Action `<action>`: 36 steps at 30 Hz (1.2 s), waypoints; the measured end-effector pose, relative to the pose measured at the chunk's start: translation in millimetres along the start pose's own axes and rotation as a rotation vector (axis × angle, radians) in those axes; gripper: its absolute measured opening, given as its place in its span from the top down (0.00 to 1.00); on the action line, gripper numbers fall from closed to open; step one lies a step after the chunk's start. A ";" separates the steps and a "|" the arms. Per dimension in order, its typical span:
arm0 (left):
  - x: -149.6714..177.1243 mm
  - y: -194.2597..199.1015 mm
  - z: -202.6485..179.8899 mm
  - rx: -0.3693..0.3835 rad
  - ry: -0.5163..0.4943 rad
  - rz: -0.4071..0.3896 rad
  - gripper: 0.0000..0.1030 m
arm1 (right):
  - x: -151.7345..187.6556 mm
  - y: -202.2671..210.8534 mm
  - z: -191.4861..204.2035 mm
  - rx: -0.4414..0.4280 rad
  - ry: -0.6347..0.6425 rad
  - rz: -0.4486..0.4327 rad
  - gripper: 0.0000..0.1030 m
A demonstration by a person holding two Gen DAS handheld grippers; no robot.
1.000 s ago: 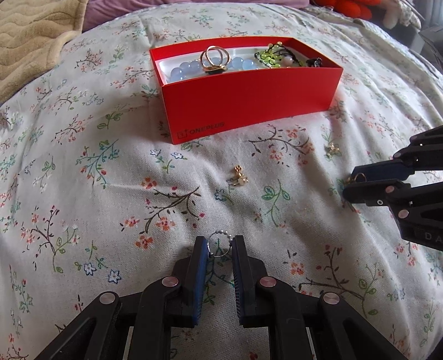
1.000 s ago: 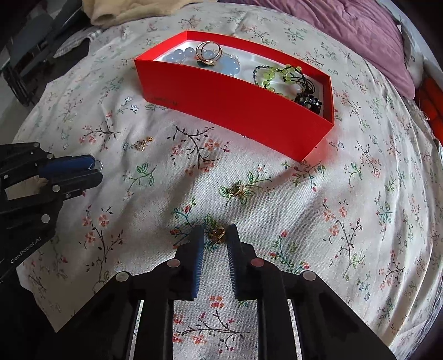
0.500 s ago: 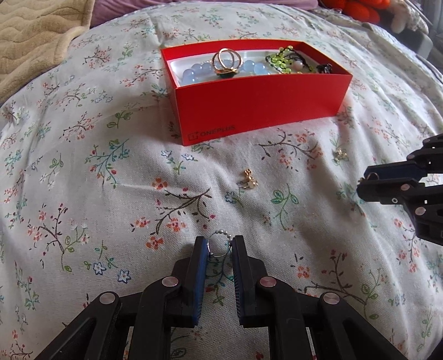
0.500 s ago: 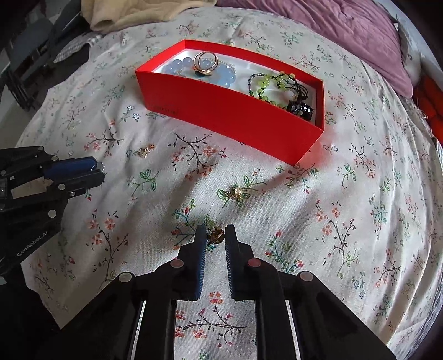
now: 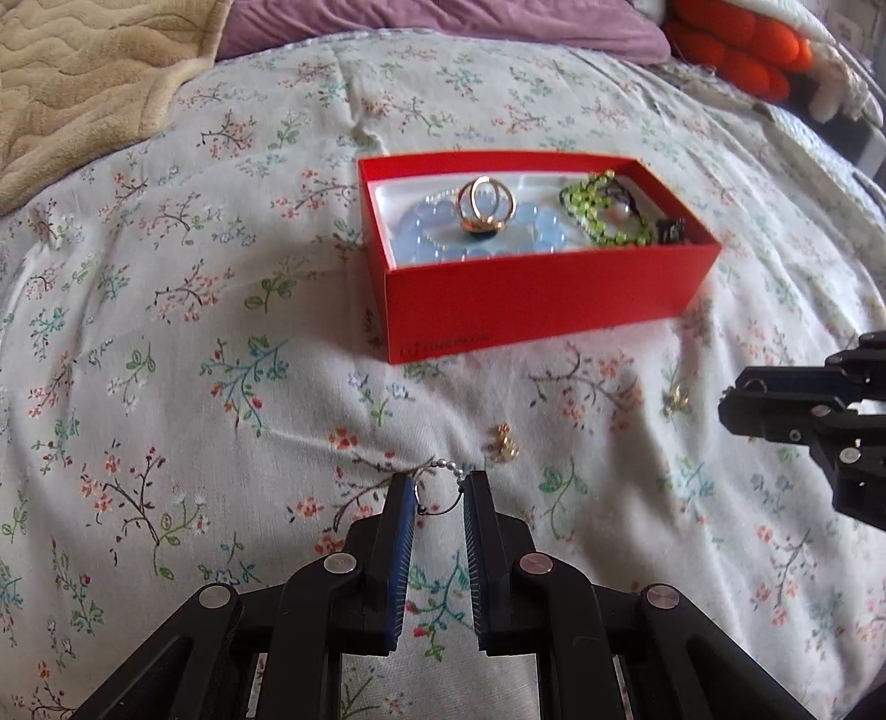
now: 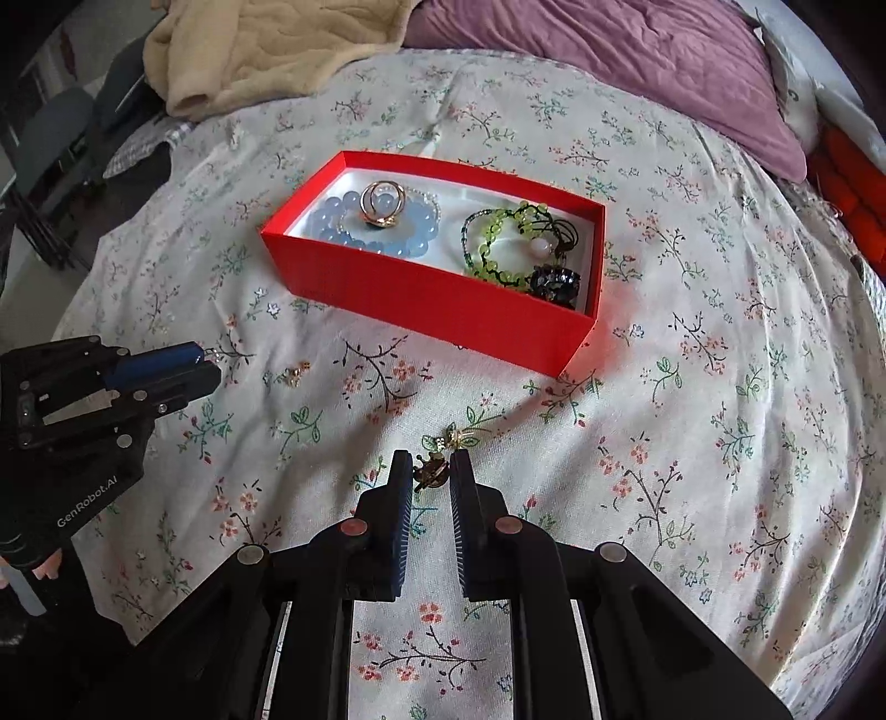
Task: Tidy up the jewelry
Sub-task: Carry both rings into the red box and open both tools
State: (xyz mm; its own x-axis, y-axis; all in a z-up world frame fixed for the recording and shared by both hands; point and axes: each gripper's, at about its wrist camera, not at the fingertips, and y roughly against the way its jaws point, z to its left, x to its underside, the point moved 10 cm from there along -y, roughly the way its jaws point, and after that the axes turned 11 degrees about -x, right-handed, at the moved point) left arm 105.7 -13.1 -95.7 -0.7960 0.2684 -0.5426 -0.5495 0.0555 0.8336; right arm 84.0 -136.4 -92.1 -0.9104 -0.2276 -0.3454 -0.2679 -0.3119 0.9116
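There are one red box [image 6: 437,293], one blue bead bracelet [image 6: 332,227], one gold ring [image 6: 382,204], one green bead bracelet [image 6: 498,243], two loose gold earrings [image 5: 505,443] on the cloth and two grippers [image 5: 440,493], each holding one small piece.

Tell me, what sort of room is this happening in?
Most likely a bedroom: the red jewelry box sits on a floral bedspread, with a purple pillow and a beige blanket behind it.
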 end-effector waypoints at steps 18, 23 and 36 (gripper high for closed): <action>-60.1 5.5 -11.0 0.016 0.142 -0.065 0.87 | -53.1 18.4 -24.6 -0.027 -0.137 -0.119 0.86; -74.7 -4.7 -16.0 0.004 0.156 -0.085 0.87 | -64.8 13.1 -32.0 -0.027 -0.160 -0.139 0.86; -89.5 -35.0 -19.8 -0.047 0.139 -0.088 0.86 | -81.6 -1.7 -58.7 -0.041 -0.229 -0.164 0.86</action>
State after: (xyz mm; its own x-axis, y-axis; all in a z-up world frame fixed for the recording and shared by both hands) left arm 191.2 -58.2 -78.4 -0.7700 0.1286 -0.6249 -0.6273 0.0265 0.7783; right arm 177.3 -171.4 -78.4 -0.9048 0.0414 -0.4239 -0.4086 -0.3650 0.8365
